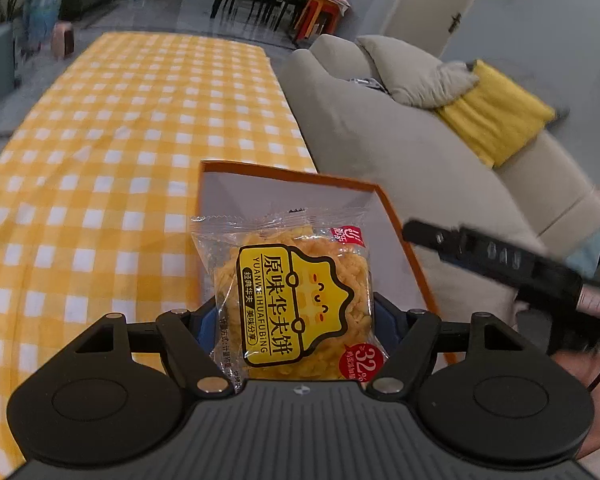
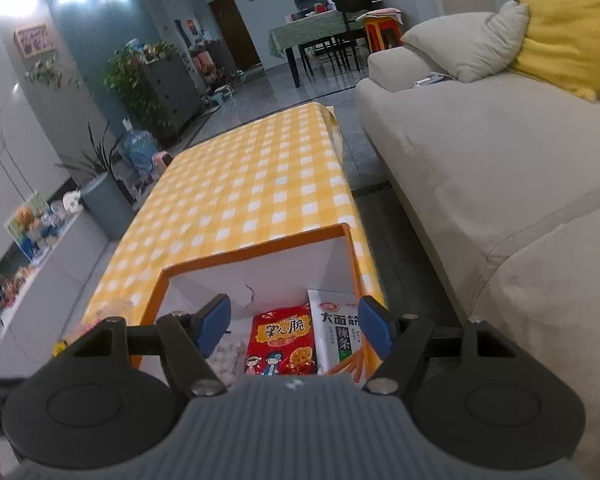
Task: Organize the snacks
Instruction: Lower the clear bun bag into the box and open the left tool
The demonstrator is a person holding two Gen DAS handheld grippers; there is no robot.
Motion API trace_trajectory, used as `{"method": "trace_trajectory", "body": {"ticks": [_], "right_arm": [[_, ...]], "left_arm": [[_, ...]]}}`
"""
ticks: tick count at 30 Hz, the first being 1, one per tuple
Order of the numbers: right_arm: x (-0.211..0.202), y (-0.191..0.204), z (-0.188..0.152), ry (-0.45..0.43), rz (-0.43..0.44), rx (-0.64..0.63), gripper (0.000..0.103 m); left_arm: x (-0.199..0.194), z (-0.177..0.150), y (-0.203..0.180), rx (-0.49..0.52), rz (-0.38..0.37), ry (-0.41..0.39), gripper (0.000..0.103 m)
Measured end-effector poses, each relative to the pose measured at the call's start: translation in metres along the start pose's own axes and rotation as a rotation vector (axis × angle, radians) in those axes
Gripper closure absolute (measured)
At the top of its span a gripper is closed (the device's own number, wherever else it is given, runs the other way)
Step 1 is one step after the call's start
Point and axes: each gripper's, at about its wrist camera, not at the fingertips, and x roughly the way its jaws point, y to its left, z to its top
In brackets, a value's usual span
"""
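While left claw [image 1: 296, 316] clamps waffle pack [image 1: 296, 304], orange box [image 1: 400, 224] sits at table edge

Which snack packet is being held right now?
The yellow waffle-cookie packet, clamped in the left gripper; the red packet and white packet lie in the box.

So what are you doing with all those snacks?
Someone is tidying snacks into an orange box on the yellow checked table. The left gripper is pinching a waffle biscuit packet and holding it over the box. The right gripper is open and empty above the box, where a red snack bag and a white spicy strips bag already lie side by side.
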Motion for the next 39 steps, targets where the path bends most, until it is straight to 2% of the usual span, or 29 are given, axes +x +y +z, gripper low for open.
{"method": "trace_trajectory", "body": {"ticks": [2,6,11,14,18,23,27,29,33,39], "right_arm": [[0.001,-0.006,0.000,0.005,0.009,0.021,0.034],[0.001,-0.016,0.000,0.011,0.020,0.062,0.034],[0.000,-0.023,0.001,0.003,0.060,0.093,0.034],[0.006,-0.022,0.000,0.066,0.089,0.053,0.033],[0.011,-0.019,-0.002,0.105,0.056,-0.032,0.033],[0.017,-0.025,-0.002,0.121,0.095,-0.023,0.033],[0.025,-0.030,-0.002,0.138,0.088,-0.011,0.033],[0.029,-0.032,-0.002,0.149,0.086,-0.001,0.033],[0.031,-0.034,-0.002,0.161,0.081,0.000,0.033],[0.032,-0.042,-0.002,0.167,0.061,0.018,0.033]], "left_arm": [[0.008,-0.007,-0.015,0.045,0.034,0.013,0.019],[0.028,-0.015,-0.028,0.057,0.056,0.069,0.019],[0.050,-0.017,-0.037,0.084,0.142,0.079,0.019],[0.063,-0.011,-0.034,0.048,0.176,0.089,0.019],[0.075,0.000,-0.030,0.043,0.249,0.071,0.019],[0.088,0.016,-0.022,0.019,0.234,0.096,0.019],[0.105,0.029,-0.022,0.060,0.278,0.120,0.018],[0.112,0.036,-0.018,0.049,0.287,0.125,0.018],[0.118,0.039,-0.012,0.049,0.279,0.146,0.010],[0.108,0.038,-0.014,0.045,0.287,0.113,0.007]]}}
